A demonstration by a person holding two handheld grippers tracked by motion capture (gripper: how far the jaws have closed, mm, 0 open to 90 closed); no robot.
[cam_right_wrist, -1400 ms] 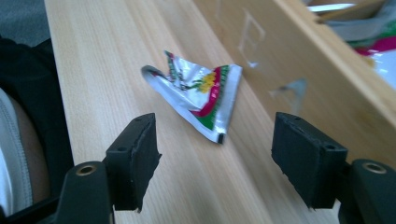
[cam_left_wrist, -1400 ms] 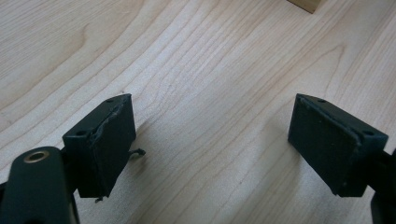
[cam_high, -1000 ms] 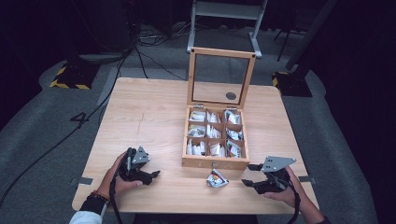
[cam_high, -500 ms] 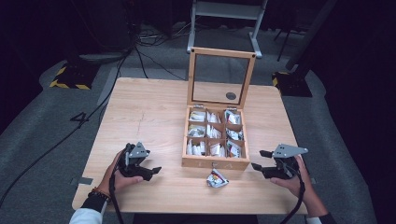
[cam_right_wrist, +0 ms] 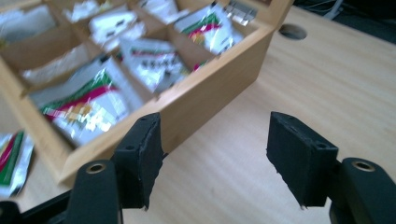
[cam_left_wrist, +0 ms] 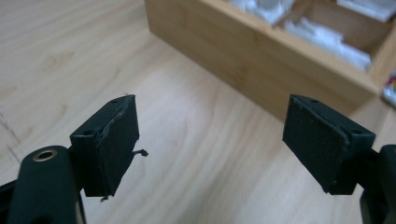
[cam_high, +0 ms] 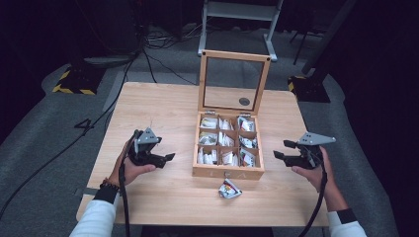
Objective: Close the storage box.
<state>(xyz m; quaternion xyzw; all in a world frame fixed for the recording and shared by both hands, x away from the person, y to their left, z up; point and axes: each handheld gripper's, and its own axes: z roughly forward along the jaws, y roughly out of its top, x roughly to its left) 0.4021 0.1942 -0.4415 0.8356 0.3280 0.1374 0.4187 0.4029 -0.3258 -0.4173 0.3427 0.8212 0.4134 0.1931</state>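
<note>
We flank the open nine-compartment wooden sachet box, left gripper at nine o'clock, right gripper at three, both with jaws apart and empty. The crumpled foil sachet lies on the pale wooden table at the box's six o'clock; fetching it looks to be our next move.

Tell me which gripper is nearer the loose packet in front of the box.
Right, narrowly. The packet lies on the table before the box. The right gripper hovers up and to its right, beside the box; the left gripper hovers farther off to its left. Both are open and empty.
</note>
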